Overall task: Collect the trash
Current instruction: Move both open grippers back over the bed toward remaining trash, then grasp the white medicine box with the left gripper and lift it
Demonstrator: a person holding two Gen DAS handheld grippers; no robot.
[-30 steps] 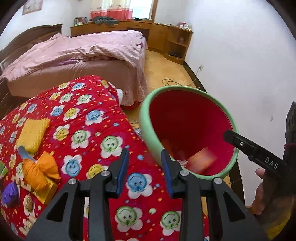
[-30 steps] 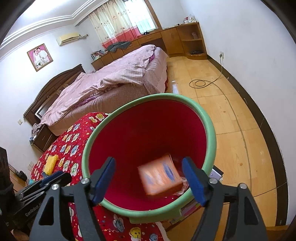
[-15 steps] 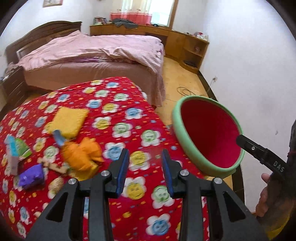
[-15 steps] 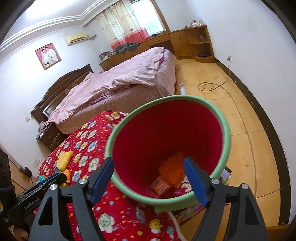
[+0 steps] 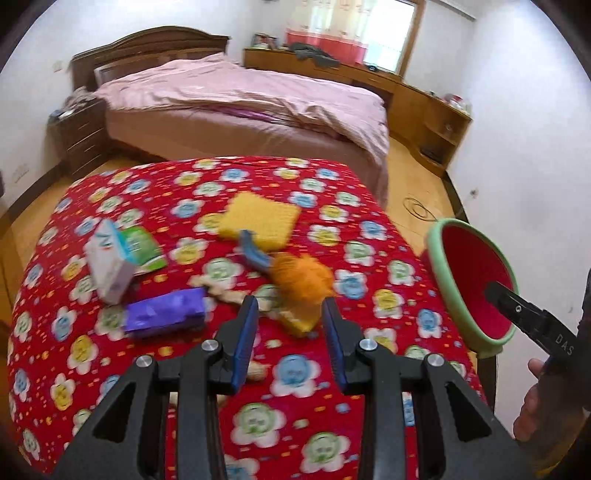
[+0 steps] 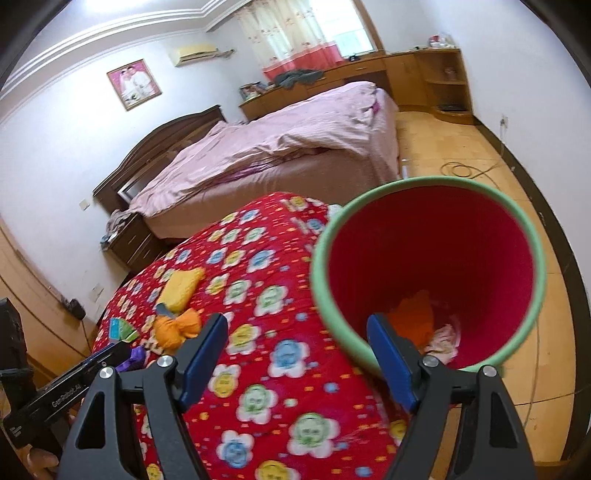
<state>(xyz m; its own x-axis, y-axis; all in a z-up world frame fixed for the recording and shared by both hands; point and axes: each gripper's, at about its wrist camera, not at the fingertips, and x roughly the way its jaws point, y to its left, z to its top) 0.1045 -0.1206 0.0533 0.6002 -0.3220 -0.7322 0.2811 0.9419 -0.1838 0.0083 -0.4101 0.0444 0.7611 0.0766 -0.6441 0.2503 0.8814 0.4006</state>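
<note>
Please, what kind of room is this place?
Most likely a home bedroom: a bed with a pink cover and a dark wooden headboard, a bedside drawer unit, and a curtained window above a long wooden cabinet.

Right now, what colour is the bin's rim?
Light green; the bin is red inside. Clearest in the right wrist view.

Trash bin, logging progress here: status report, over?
Left gripper and right gripper open, empty. Trash bin beside table holds scraps. Purple pack, orange wrapper remain on table. Nothing blocking.
</note>
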